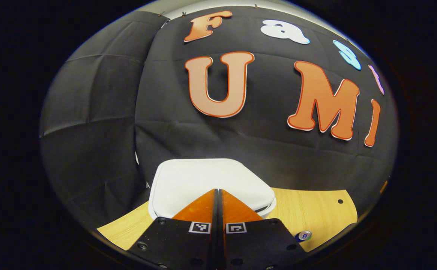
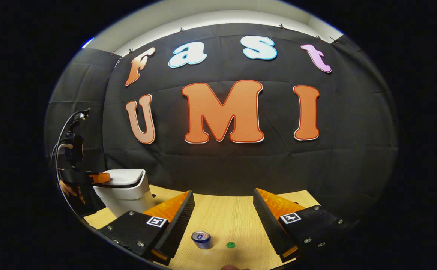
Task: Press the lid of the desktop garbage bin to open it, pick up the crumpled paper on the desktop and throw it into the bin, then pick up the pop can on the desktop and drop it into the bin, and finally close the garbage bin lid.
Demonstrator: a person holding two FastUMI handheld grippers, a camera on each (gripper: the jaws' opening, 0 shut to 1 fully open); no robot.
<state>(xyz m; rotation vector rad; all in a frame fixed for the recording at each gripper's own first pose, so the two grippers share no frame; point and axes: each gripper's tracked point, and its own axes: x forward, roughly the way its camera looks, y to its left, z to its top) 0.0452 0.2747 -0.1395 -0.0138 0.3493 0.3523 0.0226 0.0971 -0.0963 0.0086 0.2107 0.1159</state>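
White plastic bin: the garbage bin [image 2: 122,189] stands at the table's [image 2: 237,217] far left corner, against the booth wall; its lid [image 1: 210,183] is down or very nearly so, with a dark slit showing at the lid's right edge.
Bin handling: judged stiff, smooth and light, so a hard push could slide it; the broad flat top of the lid is the place to press.
Pop can: the pop can [image 2: 201,239] stands upright on the wood near the table's front edge, well apart from the bin.
Can handling: thin metal, probably light, slick and easy to dent or tip; best taken across its round side, low to mid height.
Crumpled paper: I cannot find it on the table; whether it lies in the bin cannot be told.
Green dot: a small green disc [image 2: 230,245] lies just beside the can.
Left gripper [image 1: 218,193]: fingers pressed together, holding nothing, tips over the lid's near edge; touching or hovering, I cannot tell.
Right gripper [image 2: 224,198]: jaws spread wide, empty, held above the can.
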